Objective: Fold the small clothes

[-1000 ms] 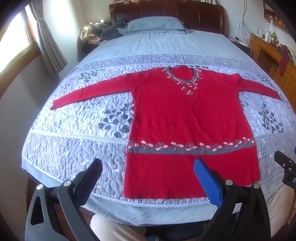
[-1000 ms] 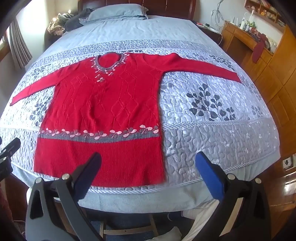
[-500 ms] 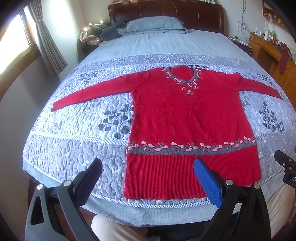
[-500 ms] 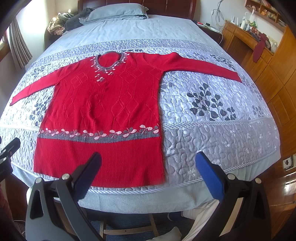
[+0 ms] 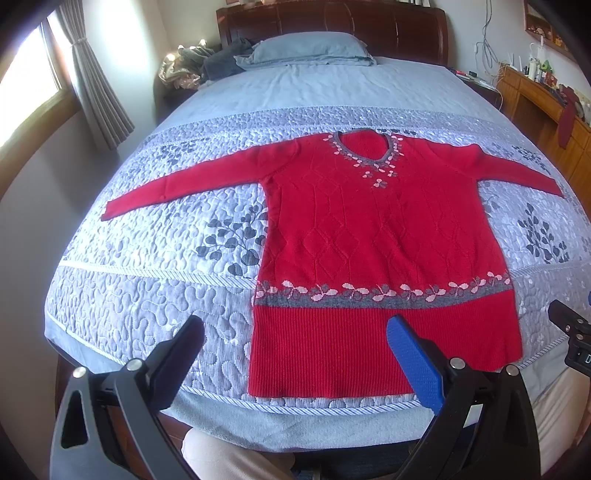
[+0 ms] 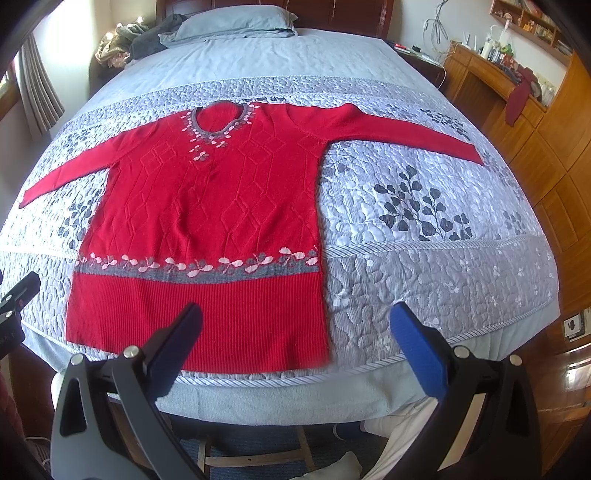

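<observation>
Lying flat mid-frame on the quilted bed (image 5: 155,302), a red sweater (image 5: 369,236) spreads both sleeves; left hand-held gripper (image 5: 295,343) and right hand-held gripper (image 6: 295,332) gape wide, empty, low in frame.

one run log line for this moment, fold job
stage: pre-grasp | sweater: flat on bed, sleeves spread, unfolded | left gripper: open, above hem | right gripper: open, above hem

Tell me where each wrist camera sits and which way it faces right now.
Left wrist: at the bed's foot, left of the red knitted sweater, facing the dark wooden headboard; open left gripper, person's leg below.
Right wrist: at the foot, right of the sweater, facing the same way; open right gripper.
Shared: sweater, grey quilted bedspread, blue-grey pillow; each glimpses the other gripper.
</observation>
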`<action>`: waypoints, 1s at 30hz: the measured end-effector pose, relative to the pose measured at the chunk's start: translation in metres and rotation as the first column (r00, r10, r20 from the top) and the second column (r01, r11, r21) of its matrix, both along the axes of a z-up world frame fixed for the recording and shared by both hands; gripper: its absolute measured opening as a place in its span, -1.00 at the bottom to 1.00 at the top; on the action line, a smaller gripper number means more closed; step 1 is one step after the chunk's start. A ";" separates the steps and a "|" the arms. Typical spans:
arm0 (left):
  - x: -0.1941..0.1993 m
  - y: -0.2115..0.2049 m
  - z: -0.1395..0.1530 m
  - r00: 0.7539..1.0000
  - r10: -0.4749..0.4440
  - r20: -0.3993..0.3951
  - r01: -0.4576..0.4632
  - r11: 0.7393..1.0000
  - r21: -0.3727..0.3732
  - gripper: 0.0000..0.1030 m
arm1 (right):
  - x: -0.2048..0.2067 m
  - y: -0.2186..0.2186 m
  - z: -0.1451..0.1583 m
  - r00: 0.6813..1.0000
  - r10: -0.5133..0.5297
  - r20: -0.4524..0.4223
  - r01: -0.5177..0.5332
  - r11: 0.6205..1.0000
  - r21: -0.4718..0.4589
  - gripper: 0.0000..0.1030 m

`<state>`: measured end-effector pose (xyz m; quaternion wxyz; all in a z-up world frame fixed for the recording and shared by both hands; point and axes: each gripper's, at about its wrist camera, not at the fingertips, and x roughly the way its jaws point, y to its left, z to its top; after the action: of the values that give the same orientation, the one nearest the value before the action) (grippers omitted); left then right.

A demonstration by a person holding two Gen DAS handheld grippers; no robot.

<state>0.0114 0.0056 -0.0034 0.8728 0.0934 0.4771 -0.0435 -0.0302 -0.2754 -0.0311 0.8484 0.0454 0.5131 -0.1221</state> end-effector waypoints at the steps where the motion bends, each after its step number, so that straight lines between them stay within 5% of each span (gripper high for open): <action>1: 0.000 0.000 0.000 1.000 0.000 0.000 0.000 1.000 0.000 0.93 | 0.000 0.000 0.000 1.000 0.000 0.001 0.000 1.000 -0.001 0.95; 30: 0.002 0.002 -0.005 1.000 0.000 -0.011 0.000 1.000 0.001 0.93 | 0.001 0.001 -0.003 1.000 0.000 -0.009 -0.001 1.000 -0.008 0.95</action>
<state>0.0137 0.0075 -0.0084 0.8700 0.0935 0.4821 -0.0439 -0.0288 -0.2744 -0.0342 0.8463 0.0415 0.5164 -0.1240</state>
